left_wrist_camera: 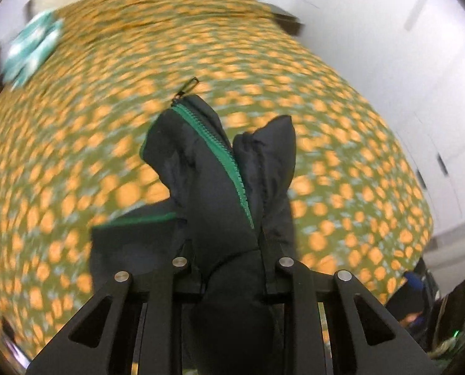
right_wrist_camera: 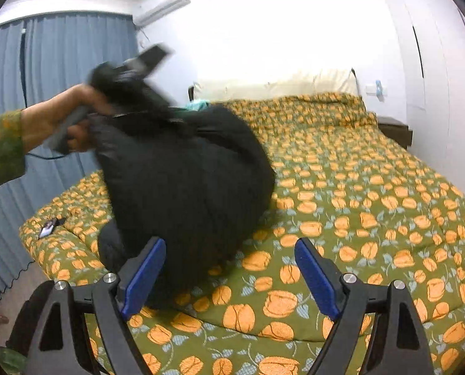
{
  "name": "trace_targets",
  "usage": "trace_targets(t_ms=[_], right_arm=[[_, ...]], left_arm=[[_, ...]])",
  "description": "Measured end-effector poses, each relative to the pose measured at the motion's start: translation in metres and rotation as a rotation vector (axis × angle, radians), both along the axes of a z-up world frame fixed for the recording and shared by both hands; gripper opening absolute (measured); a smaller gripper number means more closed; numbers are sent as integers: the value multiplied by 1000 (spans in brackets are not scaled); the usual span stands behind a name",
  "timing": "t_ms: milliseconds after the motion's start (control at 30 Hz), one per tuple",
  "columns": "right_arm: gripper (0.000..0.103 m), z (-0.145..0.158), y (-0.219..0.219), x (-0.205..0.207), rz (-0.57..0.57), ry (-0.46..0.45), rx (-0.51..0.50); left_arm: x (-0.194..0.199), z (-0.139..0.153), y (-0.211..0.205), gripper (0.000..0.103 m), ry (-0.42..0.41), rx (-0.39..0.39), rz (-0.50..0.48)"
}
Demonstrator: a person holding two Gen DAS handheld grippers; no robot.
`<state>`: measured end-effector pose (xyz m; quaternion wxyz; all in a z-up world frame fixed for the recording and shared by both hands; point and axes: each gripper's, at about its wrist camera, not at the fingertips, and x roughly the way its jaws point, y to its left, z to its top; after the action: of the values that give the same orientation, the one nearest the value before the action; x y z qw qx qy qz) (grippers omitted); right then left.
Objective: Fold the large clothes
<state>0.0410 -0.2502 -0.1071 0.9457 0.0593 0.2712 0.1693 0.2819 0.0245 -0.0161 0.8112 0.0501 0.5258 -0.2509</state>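
1. here the left gripper (left_wrist_camera: 229,250) is clamping a bunch of the black jacket (left_wrist_camera: 213,168), green zipper (left_wrist_camera: 220,153) showing, and holding it above the bed (left_wrist_camera: 342,143).
2. the right gripper (right_wrist_camera: 229,268) is hanging with its fingers apart, holding nothing, over the bed's near edge.
3. the jacket's lower end is resting near the bed's left edge.
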Motion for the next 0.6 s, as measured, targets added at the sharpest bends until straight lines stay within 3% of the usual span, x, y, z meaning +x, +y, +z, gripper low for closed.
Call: trace_targets(t_ms=[133, 200, 333, 367, 600], right_arm=[[86, -2, 17, 15, 69, 35, 21], [80, 0, 29, 34, 113, 65, 38], [44, 5, 65, 88, 191, 138, 48], [39, 8, 79, 108, 208, 155, 45], [39, 9, 191, 213, 375, 274, 2]], left_arm=[[0, -39, 71, 23, 52, -28, 101], [-3, -63, 101, 24, 79, -57, 146], [-7, -93, 135, 29, 109, -136, 212], [-8, -100, 143, 30, 115, -154, 226], [-6, -135, 174, 34, 150, -252, 267]])
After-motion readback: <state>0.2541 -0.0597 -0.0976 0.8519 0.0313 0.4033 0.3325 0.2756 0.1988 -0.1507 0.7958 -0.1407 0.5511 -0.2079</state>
